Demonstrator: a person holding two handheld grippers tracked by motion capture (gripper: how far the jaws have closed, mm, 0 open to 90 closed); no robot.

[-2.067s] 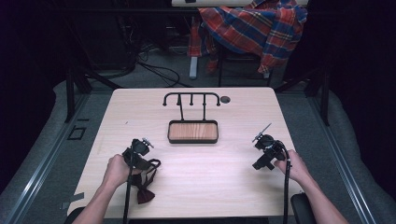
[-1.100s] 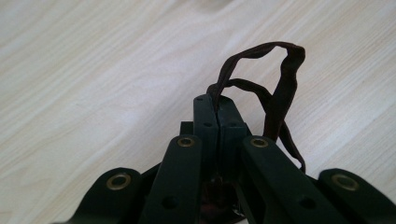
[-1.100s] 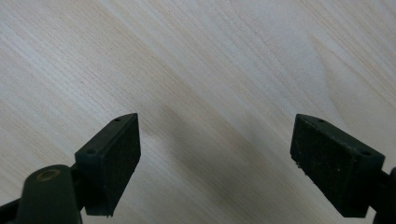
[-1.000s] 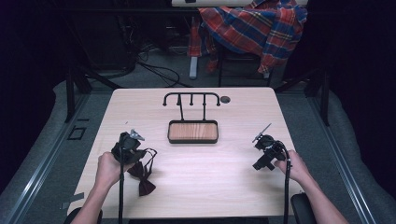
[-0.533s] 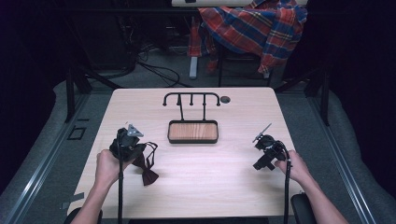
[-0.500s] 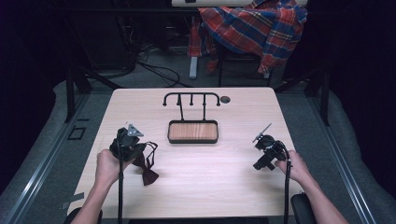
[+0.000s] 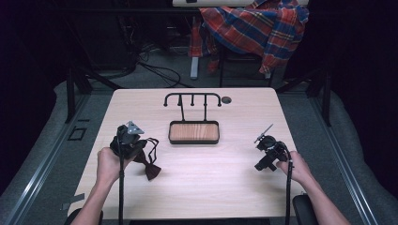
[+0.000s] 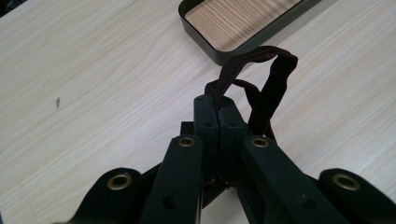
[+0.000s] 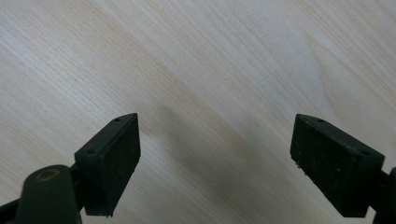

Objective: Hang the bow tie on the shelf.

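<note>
Your left gripper (image 8: pixel 218 116) pinches the bow tie (image 7: pixel 146 161) strap; stand (image 7: pixel 192 99) lies ahead-right. Right gripper (image 9: pixel 215 158) gapes, empty.

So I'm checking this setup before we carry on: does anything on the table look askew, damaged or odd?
Nothing stands out. The dark bow tie hangs from the shut jaws of the left gripper by its strap, its bow end on the table. The stand with its wooden tray sits upright and square. The right gripper is open over bare wood.
</note>
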